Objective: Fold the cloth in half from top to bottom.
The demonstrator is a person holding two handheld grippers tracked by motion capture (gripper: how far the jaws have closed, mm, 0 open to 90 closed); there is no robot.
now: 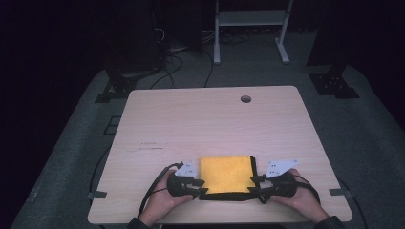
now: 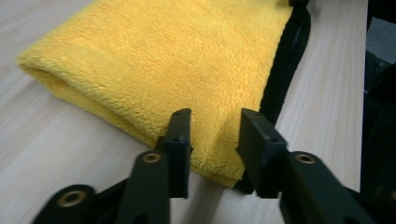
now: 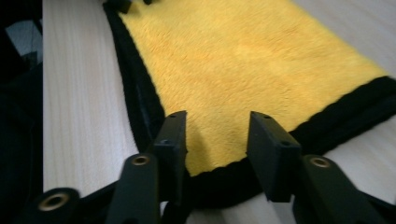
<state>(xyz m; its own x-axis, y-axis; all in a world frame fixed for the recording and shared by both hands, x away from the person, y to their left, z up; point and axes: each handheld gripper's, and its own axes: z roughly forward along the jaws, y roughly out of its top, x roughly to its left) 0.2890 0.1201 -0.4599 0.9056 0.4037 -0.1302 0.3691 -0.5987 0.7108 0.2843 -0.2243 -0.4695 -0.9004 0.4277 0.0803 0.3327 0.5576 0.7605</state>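
A folded yellow cloth (image 1: 225,172) with a black hem lies flat near the table's front edge. At the cloth's near left corner my left gripper (image 1: 199,186) has its jaws apart. In the left gripper view that gripper (image 2: 214,126) straddles the yellow cloth (image 2: 177,60) at its corner without pressing on it. My right gripper (image 1: 255,183) sits at the near right corner. In the right gripper view its jaws (image 3: 215,128) stand apart over the yellow cloth (image 3: 243,60) and its hem, and nothing is pinched.
The wooden table (image 1: 205,119) has a round cable hole (image 1: 245,99) near its far edge. Beyond it a white metal frame (image 1: 248,24) stands on the grey floor among cables. A cable trails from each gripper over the front edge.
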